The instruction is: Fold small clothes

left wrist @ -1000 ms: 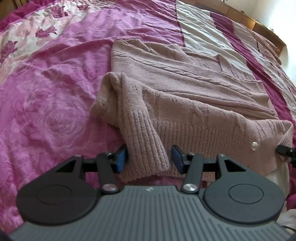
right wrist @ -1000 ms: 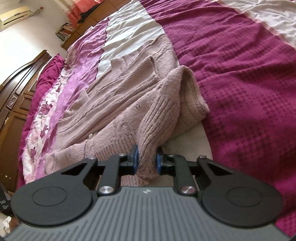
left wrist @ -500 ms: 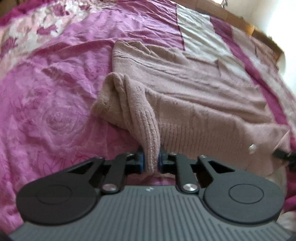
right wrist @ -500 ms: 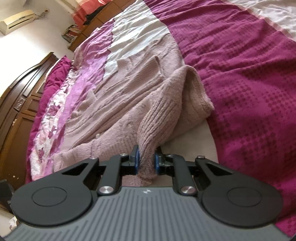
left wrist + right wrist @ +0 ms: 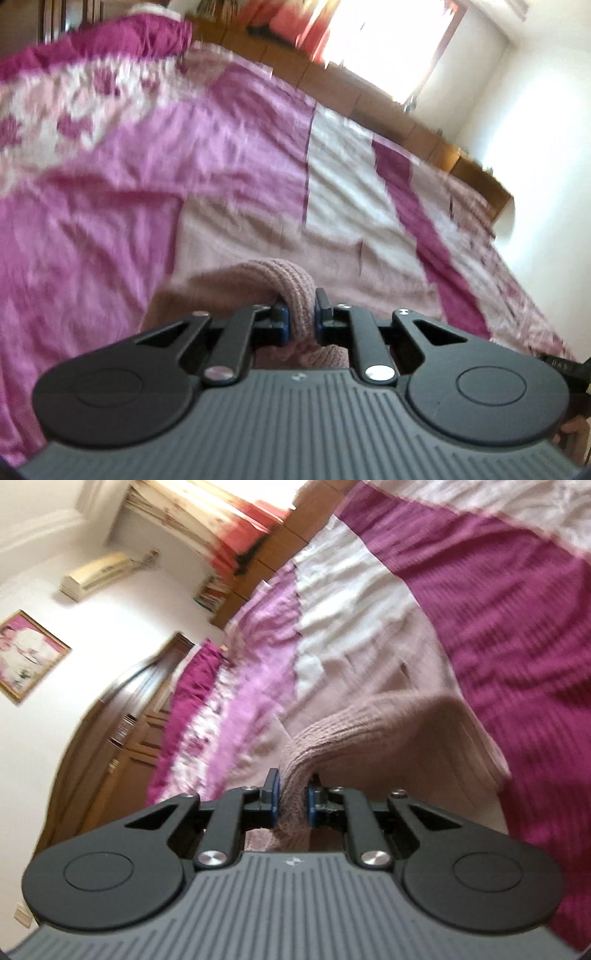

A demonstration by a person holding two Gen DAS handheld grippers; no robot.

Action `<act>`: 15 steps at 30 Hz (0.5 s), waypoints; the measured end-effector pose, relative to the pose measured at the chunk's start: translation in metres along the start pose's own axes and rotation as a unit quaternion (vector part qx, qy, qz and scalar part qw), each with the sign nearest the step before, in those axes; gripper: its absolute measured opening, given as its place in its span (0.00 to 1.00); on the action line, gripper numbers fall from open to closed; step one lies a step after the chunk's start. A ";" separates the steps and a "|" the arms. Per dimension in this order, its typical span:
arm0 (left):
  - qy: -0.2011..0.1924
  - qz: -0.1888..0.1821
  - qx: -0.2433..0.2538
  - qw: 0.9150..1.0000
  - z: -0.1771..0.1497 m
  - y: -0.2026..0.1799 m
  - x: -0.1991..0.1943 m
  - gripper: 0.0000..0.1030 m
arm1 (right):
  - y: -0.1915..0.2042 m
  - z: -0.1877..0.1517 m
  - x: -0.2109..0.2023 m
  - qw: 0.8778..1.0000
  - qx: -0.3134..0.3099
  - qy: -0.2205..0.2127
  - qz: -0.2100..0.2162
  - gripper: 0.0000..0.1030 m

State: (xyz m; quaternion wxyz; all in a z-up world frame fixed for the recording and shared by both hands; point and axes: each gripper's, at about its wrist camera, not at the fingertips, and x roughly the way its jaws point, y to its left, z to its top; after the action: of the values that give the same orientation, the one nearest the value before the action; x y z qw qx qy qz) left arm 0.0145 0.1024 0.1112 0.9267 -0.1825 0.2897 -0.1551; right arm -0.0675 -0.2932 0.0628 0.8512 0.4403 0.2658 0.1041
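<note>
A dusty-pink knit cardigan lies on the bed. My left gripper [image 5: 301, 317] is shut on its ribbed sleeve cuff [image 5: 291, 280] and holds it lifted above the cardigan's body [image 5: 236, 243]. My right gripper [image 5: 291, 803] is shut on the other ribbed sleeve cuff [image 5: 332, 734], also lifted, with the sleeve arching away toward the cardigan body [image 5: 399, 657]. Both views are blurred by motion, and the lower hem is hidden under the grippers.
The magenta, pink floral and white striped bedspread [image 5: 110, 184] covers the bed. A wooden bed frame edge [image 5: 406, 125] and window run along the far side. A dark wooden wardrobe [image 5: 125, 731] stands at the left of the right wrist view.
My left gripper closed on the sleeve cuff. Both grippers then rose and tilted up, lifting the two sleeves off the bed.
</note>
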 end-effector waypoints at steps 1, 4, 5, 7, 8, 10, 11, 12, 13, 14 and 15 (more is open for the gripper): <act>-0.011 0.001 0.001 1.000 0.006 -0.003 -0.002 0.14 | 0.004 0.005 0.000 1.000 -0.004 -0.007 0.007 0.15; -0.039 0.014 0.005 0.999 0.021 -0.009 -0.004 0.14 | 0.016 0.022 0.004 0.999 -0.014 -0.030 0.022 0.15; -0.046 0.019 0.005 0.999 0.026 -0.010 -0.002 0.14 | 0.020 0.029 0.007 0.999 -0.017 -0.037 0.028 0.15; -0.057 0.030 0.001 0.998 0.037 -0.010 0.004 0.14 | 0.026 0.041 0.013 0.998 -0.022 -0.052 0.035 0.14; -0.062 0.034 -0.002 0.998 0.042 -0.011 0.008 0.14 | 0.029 0.046 0.016 0.997 -0.024 -0.060 0.037 0.15; -0.071 0.046 -0.002 0.996 0.052 -0.012 0.018 0.14 | 0.034 0.058 0.025 0.996 -0.024 -0.077 0.039 0.14; -0.074 0.052 -0.001 0.996 0.056 -0.012 0.022 0.14 | 0.035 0.064 0.031 0.995 -0.024 -0.084 0.039 0.14; -0.075 0.058 0.000 0.995 0.060 -0.012 0.028 0.14 | 0.037 0.070 0.037 0.995 -0.025 -0.092 0.037 0.14; -0.075 0.063 0.000 0.995 0.064 -0.012 0.034 0.14 | 0.037 0.075 0.043 0.994 -0.027 -0.099 0.036 0.14; -0.073 0.067 0.000 0.995 0.068 -0.012 0.041 0.14 | 0.037 0.080 0.049 0.993 -0.029 -0.106 0.032 0.14; -0.070 0.072 0.003 0.995 0.072 -0.012 0.050 0.14 | 0.037 0.084 0.057 0.993 -0.033 -0.113 0.027 0.14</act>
State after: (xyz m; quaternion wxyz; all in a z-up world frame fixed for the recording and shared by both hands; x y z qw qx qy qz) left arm 0.0940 0.0898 0.1473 0.9540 -0.1688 0.2360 -0.0759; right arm 0.0280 -0.3067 0.1119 0.8866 0.4280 0.1528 0.0856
